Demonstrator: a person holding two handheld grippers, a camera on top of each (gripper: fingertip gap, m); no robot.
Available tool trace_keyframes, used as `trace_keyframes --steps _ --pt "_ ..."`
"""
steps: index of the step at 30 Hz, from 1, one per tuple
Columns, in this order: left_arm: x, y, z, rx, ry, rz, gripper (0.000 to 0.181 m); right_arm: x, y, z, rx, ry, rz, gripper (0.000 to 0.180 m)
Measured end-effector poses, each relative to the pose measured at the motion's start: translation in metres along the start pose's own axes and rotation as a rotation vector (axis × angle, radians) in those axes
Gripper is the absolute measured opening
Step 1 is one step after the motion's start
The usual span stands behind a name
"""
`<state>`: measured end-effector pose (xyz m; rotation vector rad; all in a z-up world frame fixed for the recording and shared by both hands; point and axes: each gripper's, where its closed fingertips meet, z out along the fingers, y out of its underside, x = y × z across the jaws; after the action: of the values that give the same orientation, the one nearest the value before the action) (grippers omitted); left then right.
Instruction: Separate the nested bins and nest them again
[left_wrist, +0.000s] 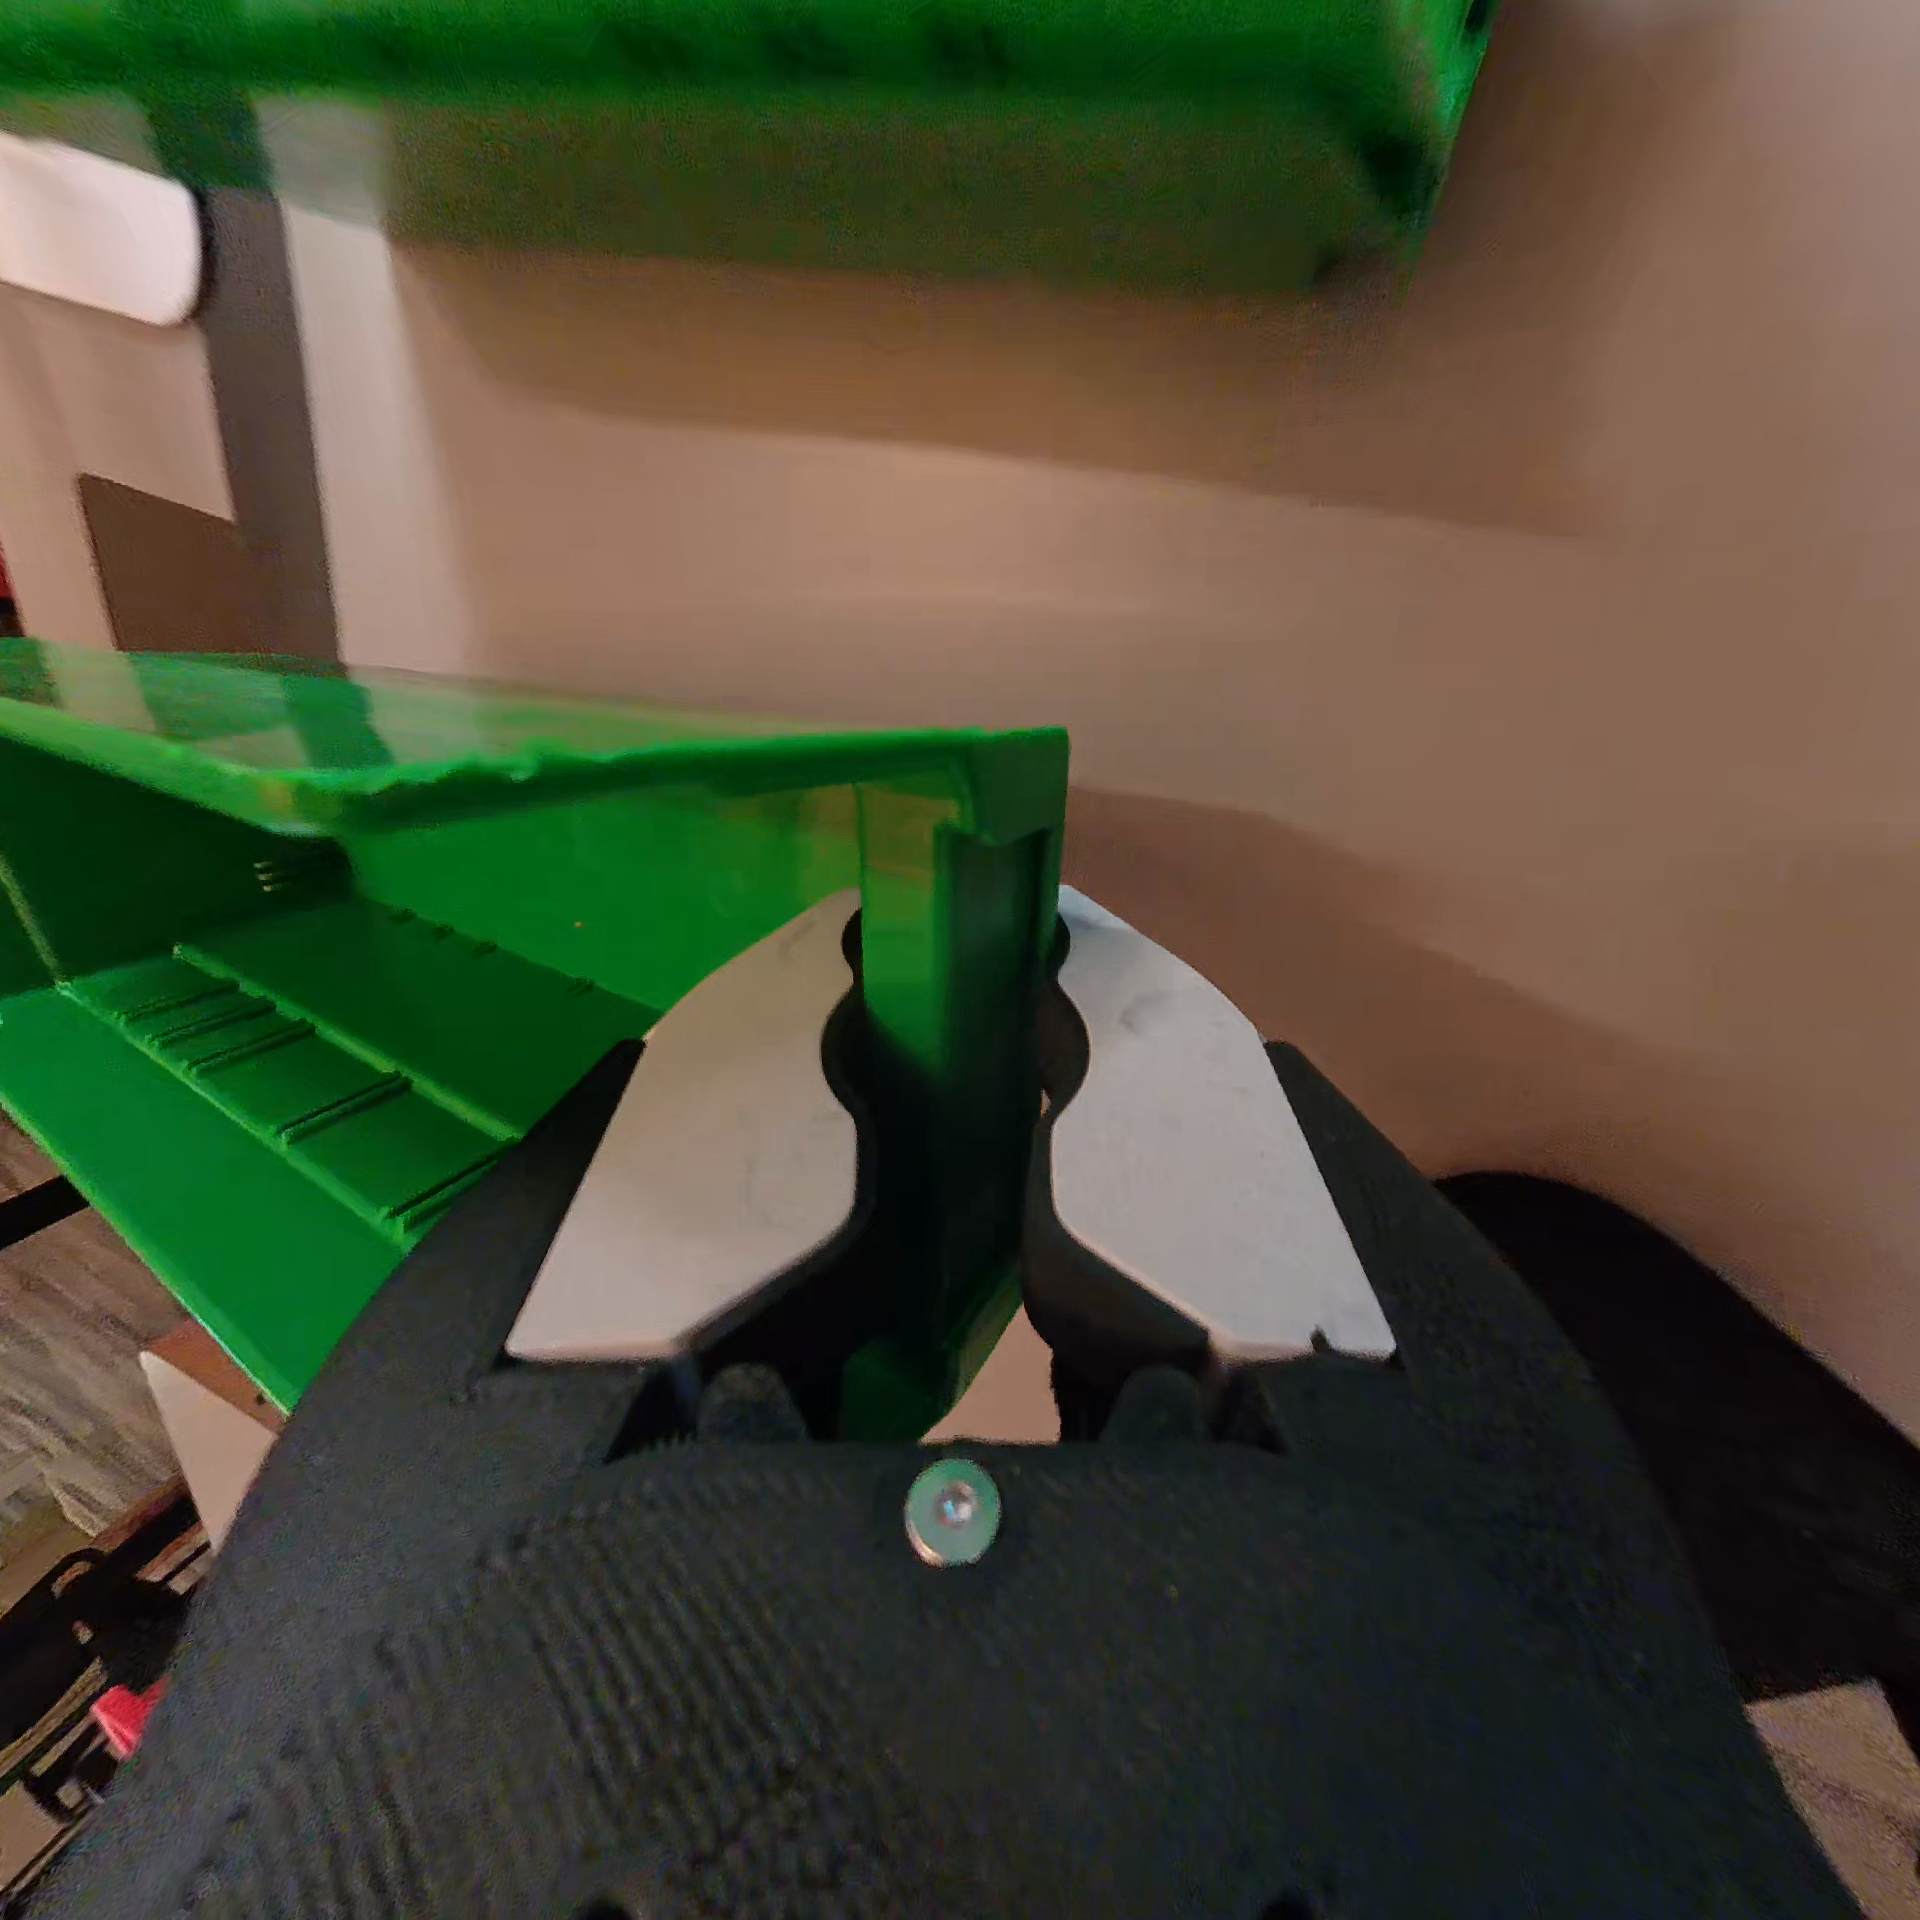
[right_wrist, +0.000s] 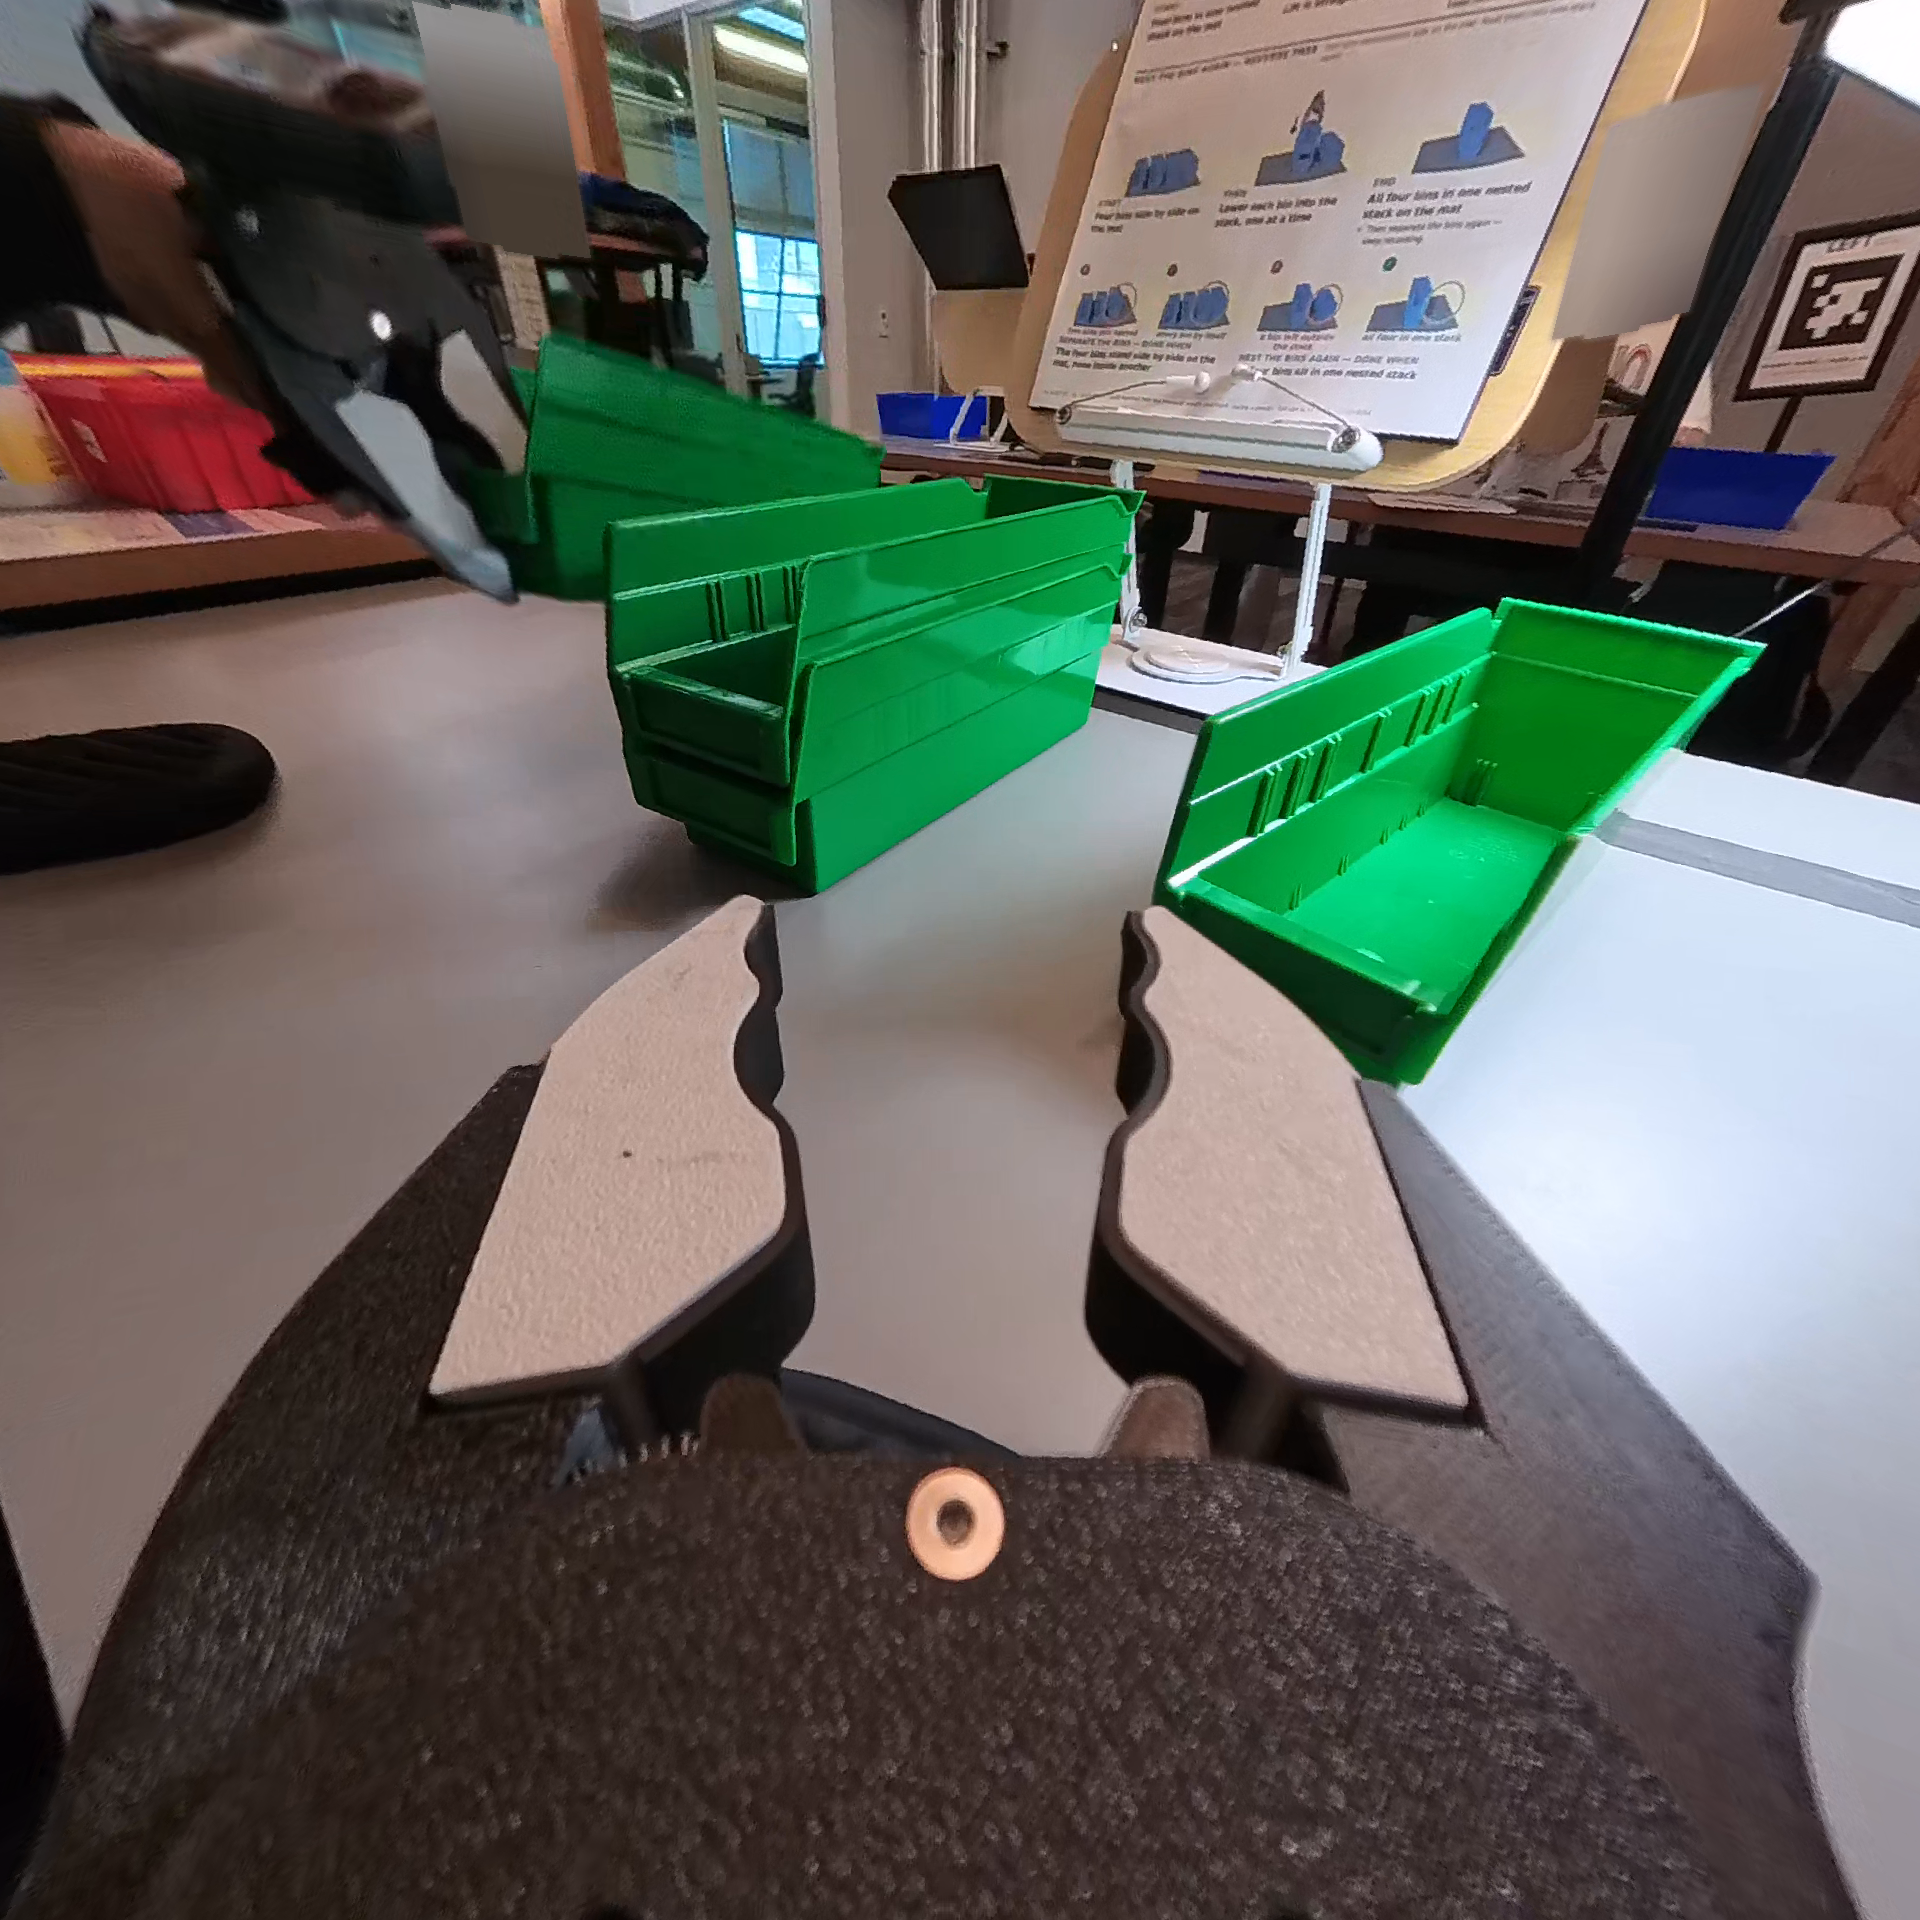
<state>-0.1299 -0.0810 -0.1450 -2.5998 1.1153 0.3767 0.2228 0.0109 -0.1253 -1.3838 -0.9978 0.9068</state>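
My left gripper (left_wrist: 956, 925) is shut on the end wall of a green bin (left_wrist: 312, 1039) and holds it tilted in the air above the table. The same gripper (right_wrist: 416, 488) and held bin (right_wrist: 675, 457) show at the upper left of the right wrist view. A stack of two nested green bins (right_wrist: 862, 675) stands on the grey table (right_wrist: 416, 831); it shows blurred at the top of the left wrist view (left_wrist: 831, 135). A single green bin (right_wrist: 1434, 831) lies tilted at the right. My right gripper (right_wrist: 945, 935) is open and empty, low over the table, facing the gap between the stack and the single bin.
A black padded object (right_wrist: 114, 790) lies on the table at the left and shows in the left wrist view (left_wrist: 1714, 1403). An instruction board on a white stand (right_wrist: 1299, 229) stands behind the bins. Red tubs (right_wrist: 145, 436) and blue bins (right_wrist: 1725, 488) sit on far tables. Spacing between my two grippers at the tips: around 35 centimeters.
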Motion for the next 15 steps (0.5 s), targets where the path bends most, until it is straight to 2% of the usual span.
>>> trace_keyframes --steps 6,15 --pt "0.008 0.034 0.042 -0.016 -0.058 0.104 0.029 0.004 0.003 0.002 -0.021 0.028 0.002 0.064" --pt "-0.003 0.042 0.072 0.003 -0.122 0.133 0.029 0.006 0.005 0.003 -0.031 0.037 0.014 0.062"
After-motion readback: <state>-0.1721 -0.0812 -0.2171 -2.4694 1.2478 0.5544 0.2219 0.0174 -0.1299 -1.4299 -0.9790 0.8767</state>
